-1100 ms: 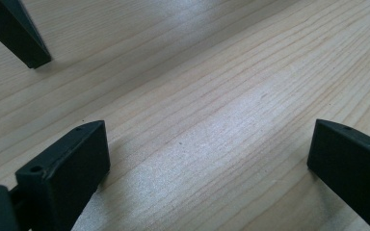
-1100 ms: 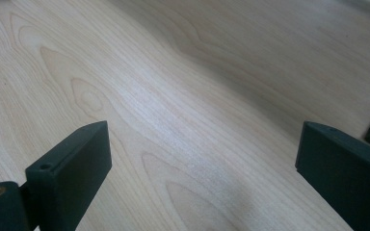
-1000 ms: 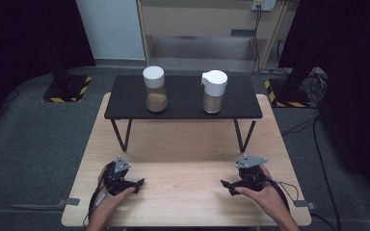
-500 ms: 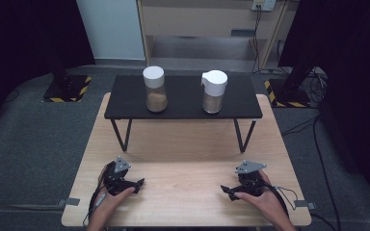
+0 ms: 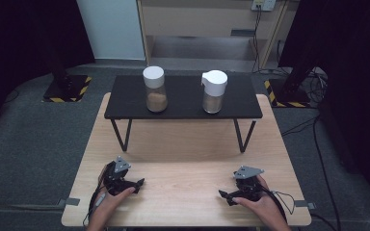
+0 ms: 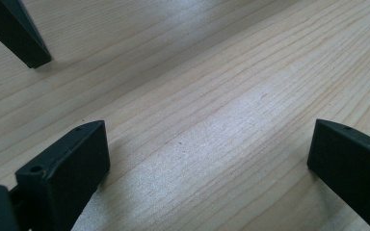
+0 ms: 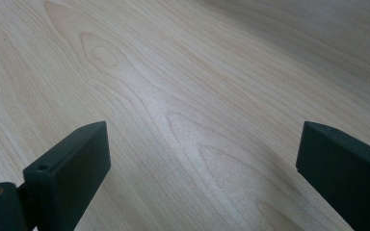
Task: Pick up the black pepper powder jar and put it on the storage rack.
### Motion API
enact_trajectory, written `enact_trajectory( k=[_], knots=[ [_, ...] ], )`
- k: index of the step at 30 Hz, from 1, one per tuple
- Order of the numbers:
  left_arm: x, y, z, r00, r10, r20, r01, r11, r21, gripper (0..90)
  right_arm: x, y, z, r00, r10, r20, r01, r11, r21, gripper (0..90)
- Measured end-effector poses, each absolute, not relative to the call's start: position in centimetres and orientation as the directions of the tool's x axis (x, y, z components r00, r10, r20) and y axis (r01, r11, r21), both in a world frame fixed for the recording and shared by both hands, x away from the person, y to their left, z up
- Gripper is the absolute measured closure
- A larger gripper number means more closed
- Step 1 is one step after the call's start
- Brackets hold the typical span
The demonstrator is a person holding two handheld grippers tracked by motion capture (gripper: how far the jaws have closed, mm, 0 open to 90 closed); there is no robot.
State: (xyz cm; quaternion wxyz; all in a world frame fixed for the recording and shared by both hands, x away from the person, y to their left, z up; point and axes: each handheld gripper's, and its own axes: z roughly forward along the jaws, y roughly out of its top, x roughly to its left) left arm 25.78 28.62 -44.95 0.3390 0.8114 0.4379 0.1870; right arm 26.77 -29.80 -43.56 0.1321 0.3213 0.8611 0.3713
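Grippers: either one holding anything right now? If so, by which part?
Nothing held. Left gripper and right gripper are both open over bare wooden table; both jars sit untouched on the black shelf.

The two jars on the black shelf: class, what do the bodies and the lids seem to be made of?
Left jar and right jar: clear bodies, glass or plastic, since brown contents show through. Their lids look like matte white plastic, being opaque and evenly coloured. The black shelf looks matte.

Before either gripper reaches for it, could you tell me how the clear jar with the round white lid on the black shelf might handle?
The clear jar with the round white lid looks tall and narrow, so a high push would probably tip it. Its smooth, likely glass wall may be slippery and breakable. Brown filling low down probably steadies it.
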Motion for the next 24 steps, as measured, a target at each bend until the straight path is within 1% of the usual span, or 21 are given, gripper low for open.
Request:
enact_trajectory(
  k=[15, 24],
  knots=[
    [25.8, 28.6, -44.9, 0.546, 0.838, 0.007, 0.584, -0.387, 0.714, 0.0, 26.6, -29.1, -44.8, -0.759, 0.651, -0.004, 0.450, 0.529, 0.720, 3.8],
    [25.8, 28.6, -44.9, 0.546, 0.838, 0.007, 0.584, -0.386, 0.714, 0.0, 26.6, -29.1, -44.9, -0.761, 0.648, -0.006, 0.444, 0.528, 0.724, 2.8]
  ],
)
